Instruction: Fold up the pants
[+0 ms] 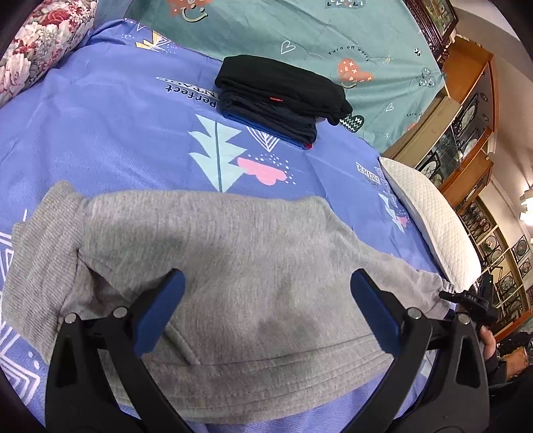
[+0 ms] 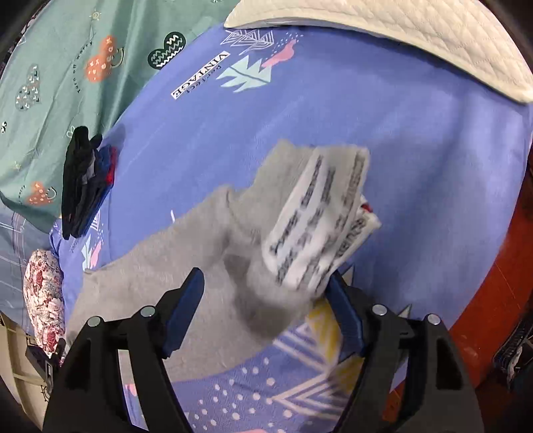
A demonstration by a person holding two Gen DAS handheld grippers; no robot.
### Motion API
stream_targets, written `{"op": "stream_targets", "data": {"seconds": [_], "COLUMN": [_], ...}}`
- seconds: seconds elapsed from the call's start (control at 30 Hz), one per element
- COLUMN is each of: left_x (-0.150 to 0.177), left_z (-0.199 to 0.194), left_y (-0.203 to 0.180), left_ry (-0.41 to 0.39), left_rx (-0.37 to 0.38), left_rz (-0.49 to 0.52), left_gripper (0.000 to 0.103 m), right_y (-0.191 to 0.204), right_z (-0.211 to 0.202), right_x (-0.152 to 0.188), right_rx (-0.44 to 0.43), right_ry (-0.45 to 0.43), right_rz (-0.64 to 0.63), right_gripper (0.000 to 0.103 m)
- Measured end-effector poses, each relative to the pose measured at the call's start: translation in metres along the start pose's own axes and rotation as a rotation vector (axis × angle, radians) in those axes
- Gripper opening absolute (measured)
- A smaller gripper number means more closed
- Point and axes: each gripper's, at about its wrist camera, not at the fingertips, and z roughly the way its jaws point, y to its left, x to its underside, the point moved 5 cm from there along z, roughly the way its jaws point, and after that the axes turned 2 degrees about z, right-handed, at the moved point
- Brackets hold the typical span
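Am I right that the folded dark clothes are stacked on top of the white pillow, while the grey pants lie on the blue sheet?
Not quite. The folded dark clothes sit on the blue sheet, at its edge with the green sheet, apart from the white pillow; the left wrist view shows it. The grey pants do lie on the blue sheet.

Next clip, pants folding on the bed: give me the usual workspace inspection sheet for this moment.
Surface: bed with blue patterned cover; green sheet behind it.
Job's things: grey pants spread across the cover, printed white waistband turned up at one end.
Clutter: stack of folded dark clothes; white quilted pillow; floral cushion.
Grippers: left gripper jaws open over the pants, not pinching; right gripper jaws open astride the waistband end, which is blurred.
Cables: nothing seen.
Surroundings: wooden display cabinet with plates beside the bed.
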Motion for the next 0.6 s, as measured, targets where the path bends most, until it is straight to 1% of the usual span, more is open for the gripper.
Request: {"op": "stream_targets", "data": {"seconds": [0.03, 0.07, 0.1, 0.13, 0.17, 0.2, 0.27, 0.3, 0.37, 0.43, 0.5, 0.53, 0.57, 0.6], "left_x": [0.000, 0.000, 0.000, 0.000, 0.000, 0.000, -0.001, -0.001, -0.001, -0.001, -0.002, -0.002, -0.002, -0.002], "left_z": [0.000, -0.001, -0.002, -0.002, -0.002, -0.003, -0.002, -0.002, -0.003, -0.004, -0.006, -0.008, -0.009, -0.010], "left_y": [0.000, 0.000, 0.001, 0.001, 0.001, 0.002, 0.003, 0.004, 0.004, 0.005, 0.007, 0.008, 0.009, 0.010], "left_ry": [0.000, -0.001, -0.003, -0.004, -0.005, -0.007, -0.008, -0.008, -0.010, -0.018, -0.028, -0.034, -0.040, -0.045], "left_rx": [0.004, 0.008, 0.012, 0.015, 0.018, 0.020, 0.025, 0.025, 0.024, 0.021, 0.018, 0.015, 0.014, 0.014], "left_rz": [-0.002, -0.004, -0.008, -0.010, -0.014, -0.018, -0.027, -0.030, -0.034, -0.038, -0.044, -0.048, -0.052, -0.056], "left_gripper": [0.101, 0.101, 0.101, 0.101, 0.101, 0.101, 0.101, 0.101, 0.101, 0.101, 0.101, 0.101, 0.101, 0.101], "right_y": [-0.004, -0.009, -0.011, -0.008, 0.004, 0.025, 0.080, 0.112, 0.173, 0.230, 0.267, 0.276, 0.280, 0.278], "right_z": [-0.002, -0.005, -0.009, -0.016, -0.027, -0.039, -0.059, -0.066, -0.066, -0.049, -0.014, 0.008, 0.035, 0.054], "right_x": [-0.001, -0.001, -0.003, -0.005, -0.006, -0.006, 0.001, 0.009, 0.032, 0.069, 0.107, 0.127, 0.151, 0.166], "right_rx": [-0.011, -0.034, -0.071, -0.106, -0.115, -0.121, -0.140, -0.153, -0.168, -0.177, -0.176, -0.171, -0.159, -0.140], "right_ry": [-0.030, -0.052, -0.072, -0.099, -0.140, -0.183, -0.236, -0.251, -0.242, -0.200, -0.108, -0.046, 0.040, 0.100], "right_rz": [0.013, 0.036, 0.060, 0.063, 0.022, -0.052, -0.231, -0.334, -0.527, -0.721, -0.858, -0.908, -0.955, -0.988], "right_gripper": [0.067, 0.048, 0.031, 0.029, 0.027, 0.027, 0.027, 0.027, 0.027, 0.027, 0.028, 0.028, 0.029, 0.037]}}
